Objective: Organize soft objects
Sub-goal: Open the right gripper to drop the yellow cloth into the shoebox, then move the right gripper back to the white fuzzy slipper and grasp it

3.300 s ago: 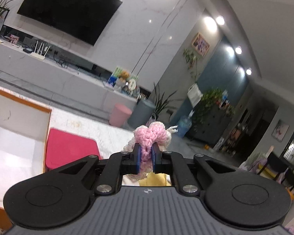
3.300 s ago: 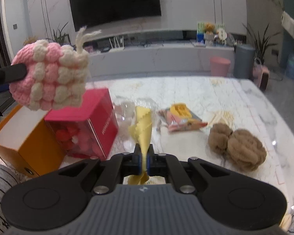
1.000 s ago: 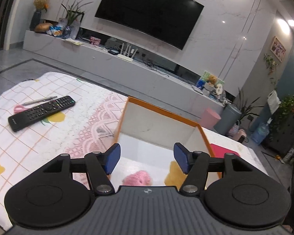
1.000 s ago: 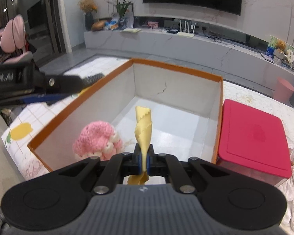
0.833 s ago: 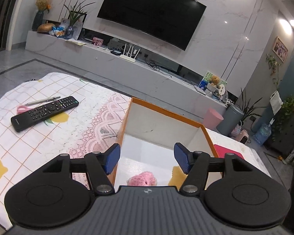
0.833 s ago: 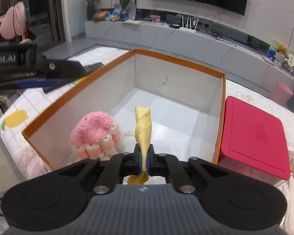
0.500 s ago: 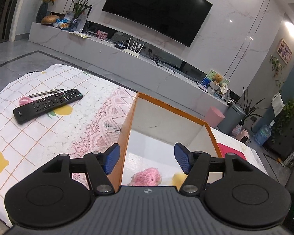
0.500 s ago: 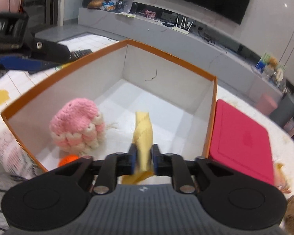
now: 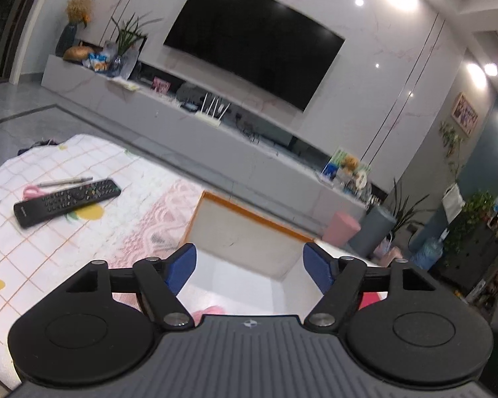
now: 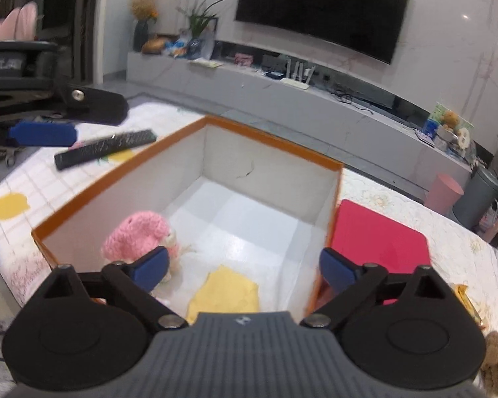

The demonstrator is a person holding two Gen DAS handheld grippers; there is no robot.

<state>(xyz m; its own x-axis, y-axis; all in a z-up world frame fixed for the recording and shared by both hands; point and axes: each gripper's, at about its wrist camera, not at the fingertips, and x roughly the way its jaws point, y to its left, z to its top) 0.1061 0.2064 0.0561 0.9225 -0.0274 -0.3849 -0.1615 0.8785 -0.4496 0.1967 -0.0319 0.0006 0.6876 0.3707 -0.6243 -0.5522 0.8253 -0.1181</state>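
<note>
Yellow cloth [image 10: 224, 290] in right view only

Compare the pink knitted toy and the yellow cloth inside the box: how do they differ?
The pink toy is bulky and rounded; the yellow cloth lies flat and thin. The toy sits against the left wall of the box; the cloth lies nearer the middle of the floor. Both rest loose in the box, with no gripper holding them.
</note>
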